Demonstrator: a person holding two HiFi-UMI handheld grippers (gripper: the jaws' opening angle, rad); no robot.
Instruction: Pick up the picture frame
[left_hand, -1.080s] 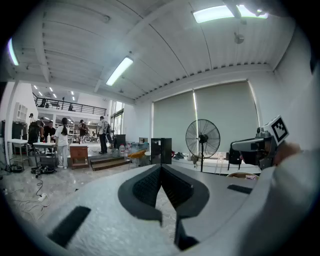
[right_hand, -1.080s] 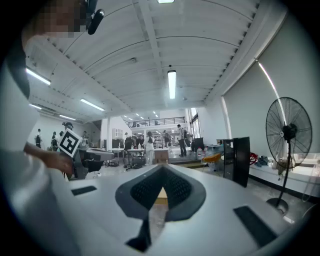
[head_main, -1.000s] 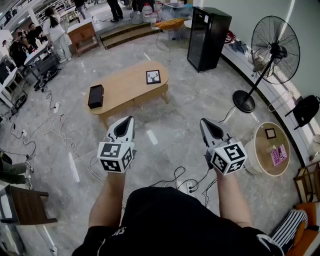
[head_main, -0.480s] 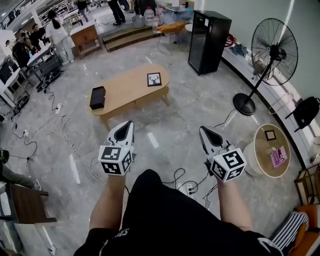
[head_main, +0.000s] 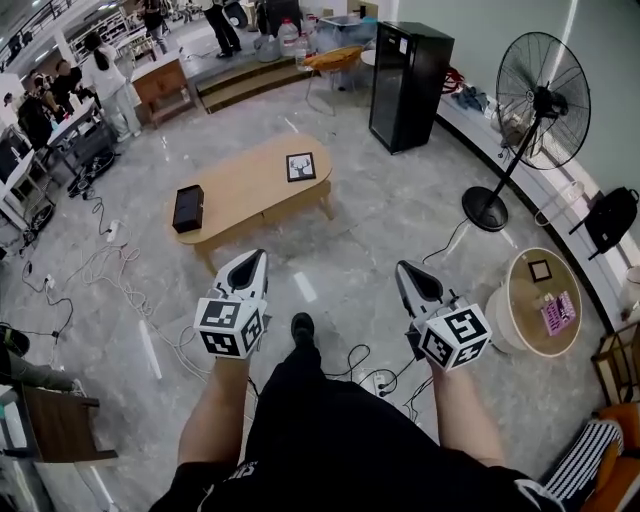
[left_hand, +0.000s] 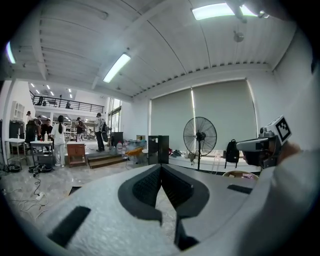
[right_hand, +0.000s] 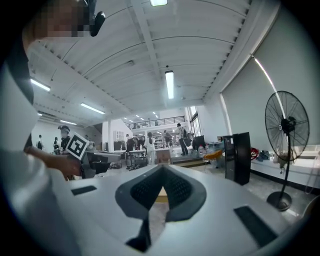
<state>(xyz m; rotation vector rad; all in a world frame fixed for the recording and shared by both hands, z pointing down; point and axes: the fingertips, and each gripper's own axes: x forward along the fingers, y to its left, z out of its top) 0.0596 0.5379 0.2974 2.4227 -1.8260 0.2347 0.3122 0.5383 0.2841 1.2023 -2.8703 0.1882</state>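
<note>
The picture frame (head_main: 300, 166), black-edged with a white picture, lies flat on the right end of a low wooden coffee table (head_main: 250, 195) across the floor from me. My left gripper (head_main: 257, 257) and right gripper (head_main: 402, 270) are held out at waist height, well short of the table, both shut with nothing between the jaws. In the left gripper view the left gripper (left_hand: 160, 168) shows its closed tips, and the right gripper (right_hand: 161, 170) does the same in its own view. The frame shows in neither gripper view.
A black box (head_main: 188, 208) sits on the table's left end. A black cabinet (head_main: 405, 85) and standing fan (head_main: 535, 110) are to the right, a small round table (head_main: 540, 298) nearer. Cables (head_main: 110, 255) trail over the floor at left. People stand by desks at the back.
The table and frame have shifted slightly left and nearer in the head view. A black shoe has come into view between the grippers. Both grippers stay shut at the same height.
</note>
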